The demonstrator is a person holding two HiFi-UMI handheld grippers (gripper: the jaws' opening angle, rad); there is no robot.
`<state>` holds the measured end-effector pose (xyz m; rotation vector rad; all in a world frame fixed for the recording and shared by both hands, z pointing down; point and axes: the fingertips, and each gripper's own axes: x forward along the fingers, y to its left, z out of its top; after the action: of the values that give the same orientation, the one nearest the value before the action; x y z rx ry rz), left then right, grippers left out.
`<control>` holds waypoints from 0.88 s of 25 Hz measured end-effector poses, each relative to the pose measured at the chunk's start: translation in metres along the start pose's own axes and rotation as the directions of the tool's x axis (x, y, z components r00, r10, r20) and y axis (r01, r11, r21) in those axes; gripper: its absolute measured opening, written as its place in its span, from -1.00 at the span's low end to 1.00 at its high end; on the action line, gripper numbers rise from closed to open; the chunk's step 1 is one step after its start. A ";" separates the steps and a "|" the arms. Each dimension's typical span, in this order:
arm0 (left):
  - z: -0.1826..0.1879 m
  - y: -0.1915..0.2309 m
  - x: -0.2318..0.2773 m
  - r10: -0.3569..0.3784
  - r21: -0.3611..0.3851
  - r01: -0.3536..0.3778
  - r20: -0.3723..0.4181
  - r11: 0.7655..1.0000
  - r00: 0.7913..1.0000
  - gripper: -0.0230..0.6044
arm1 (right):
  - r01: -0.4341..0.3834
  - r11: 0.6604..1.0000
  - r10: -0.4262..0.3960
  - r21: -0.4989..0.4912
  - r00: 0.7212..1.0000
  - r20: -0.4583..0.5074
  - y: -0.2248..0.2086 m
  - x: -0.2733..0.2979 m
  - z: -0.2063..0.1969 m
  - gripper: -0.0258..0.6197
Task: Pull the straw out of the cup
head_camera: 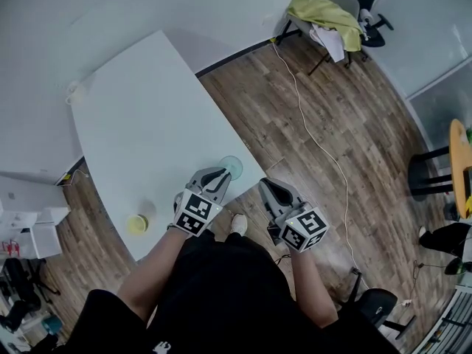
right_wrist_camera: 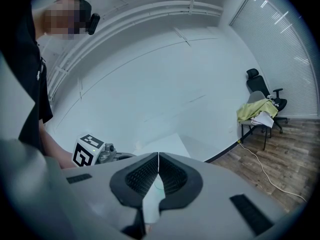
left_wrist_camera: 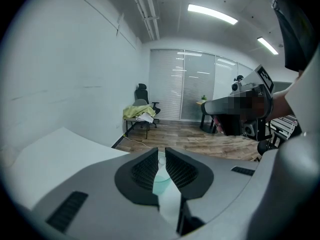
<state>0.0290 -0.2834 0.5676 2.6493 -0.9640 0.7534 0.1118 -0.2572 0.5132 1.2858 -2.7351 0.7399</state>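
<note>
Cup (head_camera: 231,167), pale green and see-through, close to the near edge of the white table (head_camera: 147,109), lower middle of the head view, just ahead of the left gripper (head_camera: 220,175). Straw too faint to make out with any certainty. Left gripper's claw only a narrow slot apart, gripping nothing, cup visible through the gap. Right gripper (head_camera: 267,186) off the table over the floor (head_camera: 332,109), pinched fully together on nothing. Probably best: widen one claw, steady the cup, pinch the straw firmly, lift straight up so the light cup neither tips nor slides off. Bare matt tabletop, one yellow round thing (head_camera: 137,223) at lower left. Wood-plank floor, white cable (head_camera: 317,139), chair (head_camera: 346,6) under yellow-green cloth (head_camera: 324,12) at upper right.
</note>
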 end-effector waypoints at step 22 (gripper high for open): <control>0.046 0.024 -0.047 -0.009 -0.021 0.012 0.113 1.000 0.994 -0.75 | -0.033 0.997 0.036 -0.065 0.999 0.036 0.023 0.019 0.027 -0.85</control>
<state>0.0006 -0.2940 0.5050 2.7010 -0.9792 0.5925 0.0874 -0.2702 0.4839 1.2557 -2.7925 0.6305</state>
